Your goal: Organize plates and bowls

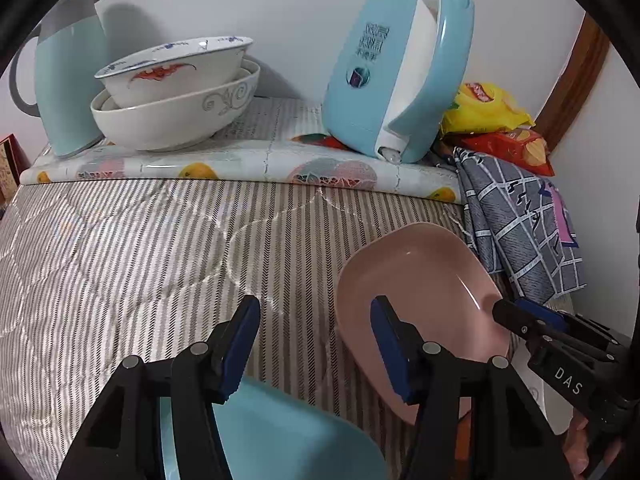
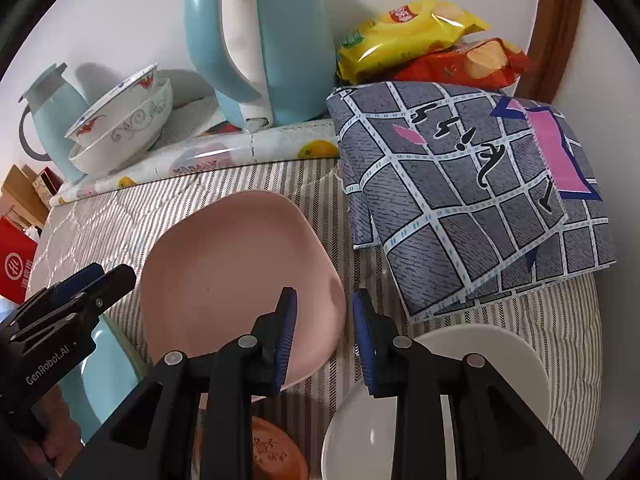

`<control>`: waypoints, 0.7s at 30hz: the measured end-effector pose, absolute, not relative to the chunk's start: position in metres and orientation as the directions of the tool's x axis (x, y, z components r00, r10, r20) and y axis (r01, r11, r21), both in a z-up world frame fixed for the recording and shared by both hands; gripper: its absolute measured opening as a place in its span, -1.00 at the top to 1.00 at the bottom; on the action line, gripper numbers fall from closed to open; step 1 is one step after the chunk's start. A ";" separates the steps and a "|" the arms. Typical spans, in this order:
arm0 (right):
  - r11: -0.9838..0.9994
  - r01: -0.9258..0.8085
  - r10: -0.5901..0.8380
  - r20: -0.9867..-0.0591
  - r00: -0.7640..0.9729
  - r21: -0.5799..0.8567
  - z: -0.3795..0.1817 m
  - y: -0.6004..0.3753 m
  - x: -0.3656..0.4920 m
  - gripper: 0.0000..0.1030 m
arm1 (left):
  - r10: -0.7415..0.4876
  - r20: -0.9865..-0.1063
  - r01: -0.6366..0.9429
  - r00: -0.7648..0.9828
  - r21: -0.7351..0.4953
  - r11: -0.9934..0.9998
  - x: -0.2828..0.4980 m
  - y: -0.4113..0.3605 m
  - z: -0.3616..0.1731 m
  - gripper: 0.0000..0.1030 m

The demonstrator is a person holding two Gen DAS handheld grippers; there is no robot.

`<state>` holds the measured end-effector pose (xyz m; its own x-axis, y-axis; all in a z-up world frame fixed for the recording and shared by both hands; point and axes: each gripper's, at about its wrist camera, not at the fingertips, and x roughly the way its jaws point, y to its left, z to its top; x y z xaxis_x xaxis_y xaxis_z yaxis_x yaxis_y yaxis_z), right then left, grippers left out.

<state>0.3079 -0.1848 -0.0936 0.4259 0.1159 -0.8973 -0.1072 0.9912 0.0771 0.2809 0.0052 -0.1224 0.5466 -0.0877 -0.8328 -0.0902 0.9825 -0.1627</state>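
Note:
A pink plate [image 1: 416, 280] lies on the striped cloth; it also shows in the right wrist view [image 2: 236, 272]. My right gripper [image 2: 325, 336] is open, its left finger over the plate's near right edge, its right finger beside it. In the left wrist view it [image 1: 520, 320] reaches the plate's right rim. My left gripper [image 1: 316, 352] is open and empty above a light blue plate [image 1: 288, 436], with its right finger over the pink plate's left edge. Two stacked white bowls [image 1: 172, 92] stand at the back left. A white plate [image 2: 440, 400] lies under my right gripper.
A blue kettle [image 1: 396, 72] and a blue jug [image 1: 68, 72] stand on the raised fruit-print ledge [image 1: 240, 164]. A folded grey checked cloth [image 2: 472, 192] and snack bags [image 2: 412, 36] lie at the right. A brown dish [image 2: 276, 452] is at the near edge.

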 end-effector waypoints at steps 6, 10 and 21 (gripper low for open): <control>0.994 -0.099 0.081 -0.901 0.427 0.043 -0.097 -0.189 0.314 0.49 | -0.102 -0.846 -0.082 0.524 -0.170 0.982 0.291 -0.001 -0.134 0.11; 0.994 -0.104 0.062 -0.904 0.424 0.020 -0.099 -0.190 0.318 0.54 | -0.123 -0.853 -0.079 0.507 -0.188 0.979 0.297 -0.006 -0.140 0.29; 0.992 -0.123 0.076 -0.887 0.455 0.022 -0.100 -0.193 0.315 0.99 | -0.162 -0.850 -0.062 0.502 -0.223 0.973 0.300 -0.013 -0.150 0.83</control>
